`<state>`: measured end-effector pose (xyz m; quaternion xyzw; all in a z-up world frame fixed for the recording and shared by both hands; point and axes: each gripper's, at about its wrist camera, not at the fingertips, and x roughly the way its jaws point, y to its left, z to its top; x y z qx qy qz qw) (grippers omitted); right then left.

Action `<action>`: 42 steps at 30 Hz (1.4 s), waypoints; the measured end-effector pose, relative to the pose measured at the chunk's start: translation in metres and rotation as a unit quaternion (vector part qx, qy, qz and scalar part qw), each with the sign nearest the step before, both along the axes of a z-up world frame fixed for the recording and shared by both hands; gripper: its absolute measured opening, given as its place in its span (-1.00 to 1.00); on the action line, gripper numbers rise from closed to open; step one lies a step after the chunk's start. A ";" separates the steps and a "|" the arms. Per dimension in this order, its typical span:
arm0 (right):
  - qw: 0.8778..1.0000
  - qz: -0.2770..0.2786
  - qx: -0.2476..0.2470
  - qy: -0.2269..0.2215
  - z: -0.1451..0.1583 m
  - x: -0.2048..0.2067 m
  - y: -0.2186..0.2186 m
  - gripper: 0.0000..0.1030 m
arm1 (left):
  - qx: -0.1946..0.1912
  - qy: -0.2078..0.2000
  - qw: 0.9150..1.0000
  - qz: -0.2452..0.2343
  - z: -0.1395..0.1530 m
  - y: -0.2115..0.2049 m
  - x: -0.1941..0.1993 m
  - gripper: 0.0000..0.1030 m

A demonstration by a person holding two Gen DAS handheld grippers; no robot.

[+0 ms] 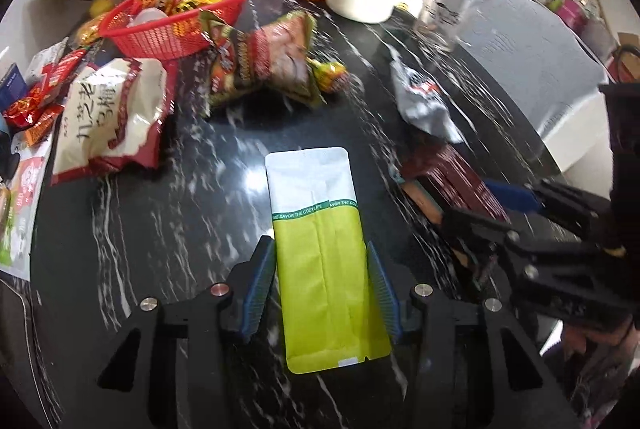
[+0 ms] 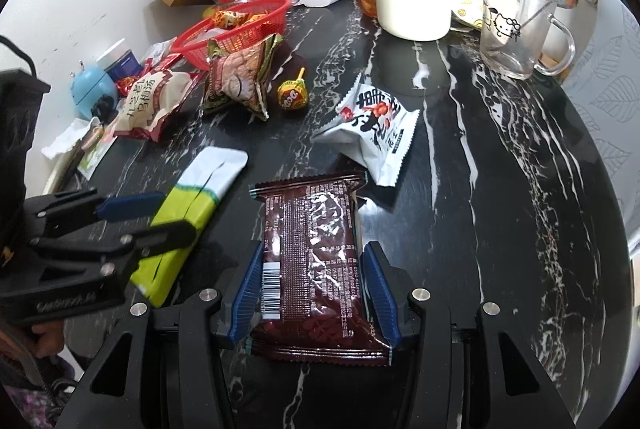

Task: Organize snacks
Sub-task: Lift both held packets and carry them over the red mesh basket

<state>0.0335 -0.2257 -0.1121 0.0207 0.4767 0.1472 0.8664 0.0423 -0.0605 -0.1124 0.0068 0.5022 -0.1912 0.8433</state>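
left wrist, red basket (image 1: pixel 176 29) holding snack packets (image 1: pixel 176 3)

Left gripper (image 1: pixel 322 281) tilts steeply down, both blue pads (image 1: pixel 260 289) pressed against the sides of a yellow-and-white sachet (image 1: pixel 320 229). Right gripper (image 2: pixel 314 289) angles down beside it, pads clamped on a dark red wrapped snack bar (image 2: pixel 316 249). A hand (image 2: pixel 44 339) grips the left handle.

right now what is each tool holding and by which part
Left tool: the yellow and white pouch, gripped across its yellow lower half. Right tool: the dark red packet, gripped by its long side edges near the barcode end.
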 end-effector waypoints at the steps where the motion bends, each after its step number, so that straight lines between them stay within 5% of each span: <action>1: 1.000 0.000 0.000 0.001 0.000 -0.002 0.000 -0.03 | 0.000 0.002 1.000 -0.002 0.000 0.000 -0.003 -0.10; 8: 1.000 -0.004 -0.006 0.006 0.001 -0.012 -0.002 -0.03 | 0.012 -0.003 1.000 -0.001 0.003 -0.002 -0.005 -0.03; 13: 1.000 -0.005 -0.015 0.005 0.001 -0.012 -0.001 -0.01 | 0.077 -0.028 0.997 -0.005 0.002 -0.019 -0.002 0.24; 17: 0.999 -0.002 -0.033 0.004 -0.001 -0.012 0.001 0.14 | 0.069 -0.042 0.997 -0.002 0.001 -0.020 -0.003 0.21; 18: 0.999 -0.003 -0.036 0.004 -0.001 -0.012 0.001 0.20 | 0.067 -0.047 0.997 0.000 0.002 -0.019 -0.003 -0.06; 26: 0.999 0.001 -0.052 -0.004 -0.002 -0.013 0.001 0.28 | 0.053 -0.047 0.998 0.003 0.004 -0.015 -0.004 -0.15; 30: 0.997 0.010 -0.072 -0.019 -0.002 -0.016 0.006 -0.08 | 0.032 -0.038 0.999 0.004 0.007 -0.009 -0.007 -0.15; 42: 1.000 0.008 -0.009 -0.021 0.012 -0.020 -0.002 -0.15 | -0.002 -0.062 0.998 0.018 0.034 0.001 -0.015 -0.15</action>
